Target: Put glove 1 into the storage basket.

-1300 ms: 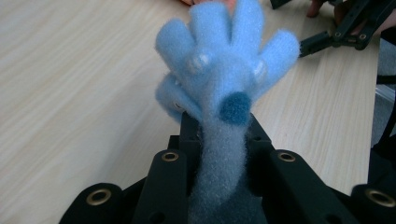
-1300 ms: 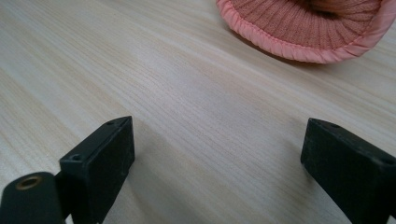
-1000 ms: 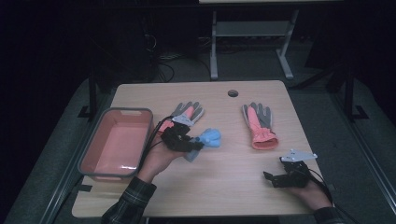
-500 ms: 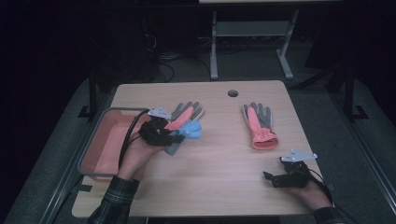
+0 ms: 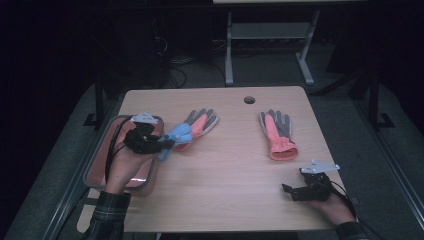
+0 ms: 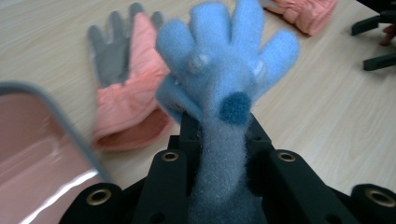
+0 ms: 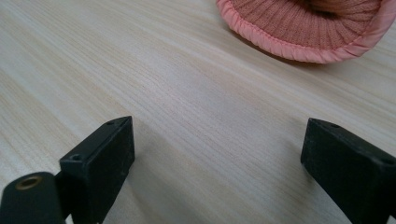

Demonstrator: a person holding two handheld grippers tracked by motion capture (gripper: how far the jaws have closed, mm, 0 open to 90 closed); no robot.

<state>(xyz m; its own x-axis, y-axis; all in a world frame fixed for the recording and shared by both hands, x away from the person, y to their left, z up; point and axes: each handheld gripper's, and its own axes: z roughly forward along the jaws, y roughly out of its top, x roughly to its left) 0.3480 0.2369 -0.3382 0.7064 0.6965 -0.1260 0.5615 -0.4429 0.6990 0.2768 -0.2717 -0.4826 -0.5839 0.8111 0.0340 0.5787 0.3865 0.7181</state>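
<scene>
**Operator:** Blue glove (image 6: pixel 224 70), fuzzy and soft, with a darker blue round patch at its palm, sits pinched by its cuff between the jaws of my left gripper (image 5: pixel 162 145). From the high view I see it held just above the wooden table (image 5: pixel 220 200), right beside the pink tray (image 5: pixel 95 172) at the far left.

**Listener:** What is the tray like?

**Operator:** It is shallow, glossy and rectangular, with rounded corners and a grey rim. Moving right, a flat pink and grey work glove (image 5: pixel 199 125) lies palm up, its fingers pointing away from me; the blue glove's fingers overlap its cuff in the high view.

**Listener:** And farther right?

**Operator:** Its twin, a second pink and grey glove (image 5: pixel 277 132), lies well apart, with a ribbed knit cuff edged in smooth pink trim. Near the right edge my right gripper (image 5: pixel 292 192) rests on the pale wood grain, jaws spread wide with nothing between them.

**Listener:** What changed from a second ago?

**Operator:** My left hand carried the blue glove leftward, from the middle of the table to the tray's edge, with the grip unchanged. My right hand and both pink gloves stayed where they were.
</scene>
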